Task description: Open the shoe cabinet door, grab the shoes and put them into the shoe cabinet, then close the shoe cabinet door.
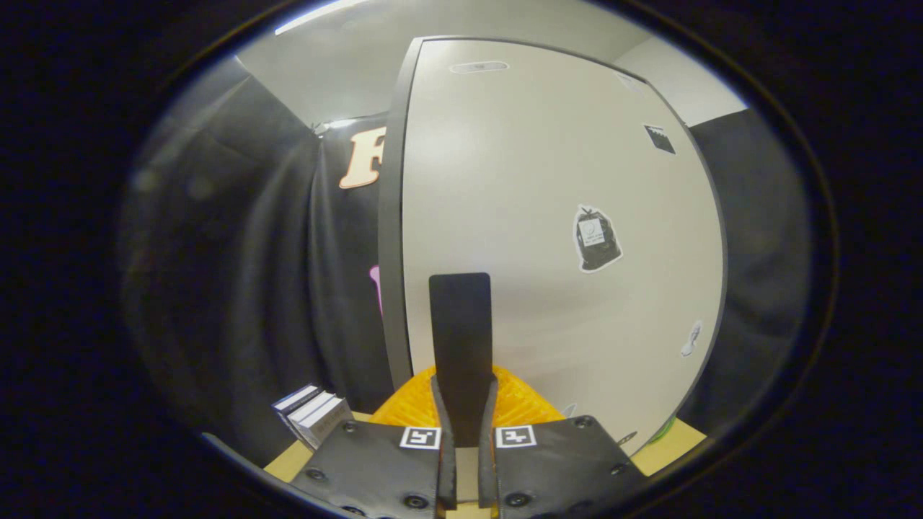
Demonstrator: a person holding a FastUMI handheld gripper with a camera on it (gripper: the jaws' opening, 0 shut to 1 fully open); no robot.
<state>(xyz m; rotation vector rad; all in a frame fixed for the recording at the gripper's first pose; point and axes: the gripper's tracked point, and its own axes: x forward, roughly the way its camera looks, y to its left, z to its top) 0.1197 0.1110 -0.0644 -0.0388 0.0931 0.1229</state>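
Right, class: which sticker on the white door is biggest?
The black bag-shaped sticker mid-door, beyond the gripper, whose fingers clamp a black strip; the square sticker and pale sticker are far smaller.

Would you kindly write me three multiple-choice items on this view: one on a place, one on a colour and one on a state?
1. Where do the books stand?
A. on the table, left of the fingers
B. on top of the door
C. between the fingers

2. What colour is the ribbed thing just beyond the fingers?
A. blue
B. orange
C. purple

3. What is the gripper doing?
A. spread wide open
B. shut on the black handle
C. shut on a book

Answers: 1 A, the books sit on the wood beside the fingers. 2 B, its ribs are bright orange. 3 B, both fingers press the handle in front of the white door.
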